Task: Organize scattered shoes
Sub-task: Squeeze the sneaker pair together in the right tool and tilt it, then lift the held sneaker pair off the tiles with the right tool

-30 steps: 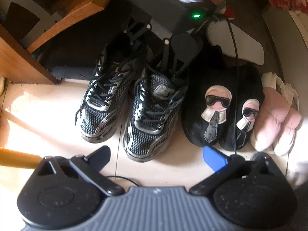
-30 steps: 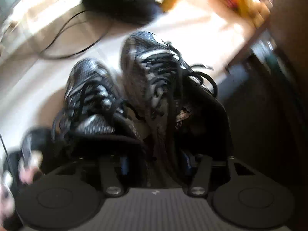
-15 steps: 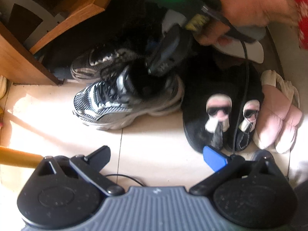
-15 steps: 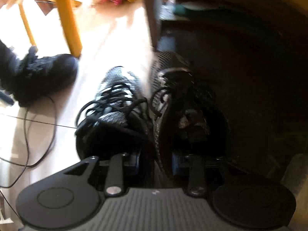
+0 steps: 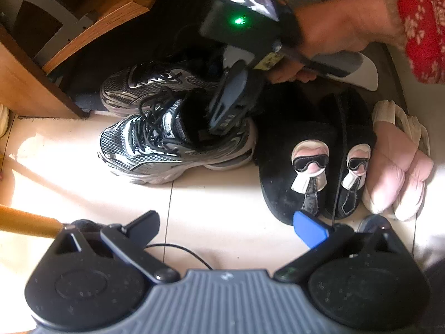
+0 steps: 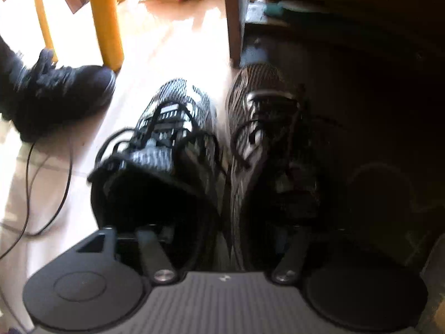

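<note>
The sneakers [image 5: 172, 144], toes toward the camera a second ago, now lie sideways beside the slippers [image 5: 314, 150]. The right gripper [image 5: 230, 111] is opening, fingers inside both collars, releasing them; the left gripper [image 5: 225, 228] hangs open, empty.

Left gripper [image 5: 225, 231] agape (nothing between), right gripper [image 6: 222, 239] opening, angled down

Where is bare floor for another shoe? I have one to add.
Free: the tile between the sneakers, the black slippers and the left gripper. Crowded: sneakers, black slippers and pink slippers sit packed in a row.
</note>
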`<state>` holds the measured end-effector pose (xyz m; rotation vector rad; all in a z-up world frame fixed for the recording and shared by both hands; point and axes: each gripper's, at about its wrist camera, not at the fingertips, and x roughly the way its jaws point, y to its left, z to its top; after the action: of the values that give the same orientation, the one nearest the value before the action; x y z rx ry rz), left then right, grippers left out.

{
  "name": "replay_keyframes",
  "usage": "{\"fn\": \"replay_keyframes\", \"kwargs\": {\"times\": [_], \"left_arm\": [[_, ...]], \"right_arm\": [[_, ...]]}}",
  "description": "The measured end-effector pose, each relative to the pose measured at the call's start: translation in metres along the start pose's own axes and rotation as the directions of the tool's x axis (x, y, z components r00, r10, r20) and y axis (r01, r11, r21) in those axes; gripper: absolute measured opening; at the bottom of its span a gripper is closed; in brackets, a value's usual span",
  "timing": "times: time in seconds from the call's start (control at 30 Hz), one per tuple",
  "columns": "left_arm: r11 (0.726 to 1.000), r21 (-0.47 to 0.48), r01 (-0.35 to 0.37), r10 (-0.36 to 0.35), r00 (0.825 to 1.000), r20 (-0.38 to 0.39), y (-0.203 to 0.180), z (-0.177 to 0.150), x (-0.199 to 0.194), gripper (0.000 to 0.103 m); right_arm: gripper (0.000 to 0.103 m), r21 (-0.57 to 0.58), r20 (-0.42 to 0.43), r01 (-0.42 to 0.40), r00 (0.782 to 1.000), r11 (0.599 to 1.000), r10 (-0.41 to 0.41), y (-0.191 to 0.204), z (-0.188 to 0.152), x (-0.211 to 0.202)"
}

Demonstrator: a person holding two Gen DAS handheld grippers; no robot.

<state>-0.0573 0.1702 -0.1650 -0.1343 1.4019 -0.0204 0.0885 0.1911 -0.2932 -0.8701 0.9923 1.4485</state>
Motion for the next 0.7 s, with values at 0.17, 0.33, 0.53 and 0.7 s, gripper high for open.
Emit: {"fn": "replay_keyframes", "kwargs": {"times": [0.17, 0.33, 0.53, 0.7], "left_arm": [[1.0, 0.001, -0.013, 0.013, 1.0, 0.01, 0.001, -0.002, -0.001, 0.103], [1.0, -0.023, -0.01, 0.01, 1.0, 0.004, 0.005, -0.003, 0.0, 0.103], [1.0, -0.016, -0.014, 0.014, 1.0, 0.009, 0.003, -0.006, 0.0, 0.103], [0.999, -0.018, -0.027, 0.027, 0.999, 0.02, 0.002, -0.009, -0.002, 0.103]], "right_arm": [[0.065, 0.027, 0.029, 0.016, 0.999, 1.0, -0.017, -0.001, -0.003, 0.0], [0.043, 0.067, 0.073, -0.023, 0.997, 0.997, 0.018, -0.009, -0.01, -0.007], [0.027, 0.144, 0.075, -0.032, 0.997, 0.989, 0.022, -0.014, -0.012, -0.016], [0.025, 0.173, 0.096, -0.033, 0.995, 0.984, 0.016, -0.016, -0.004, -0.031]]}}
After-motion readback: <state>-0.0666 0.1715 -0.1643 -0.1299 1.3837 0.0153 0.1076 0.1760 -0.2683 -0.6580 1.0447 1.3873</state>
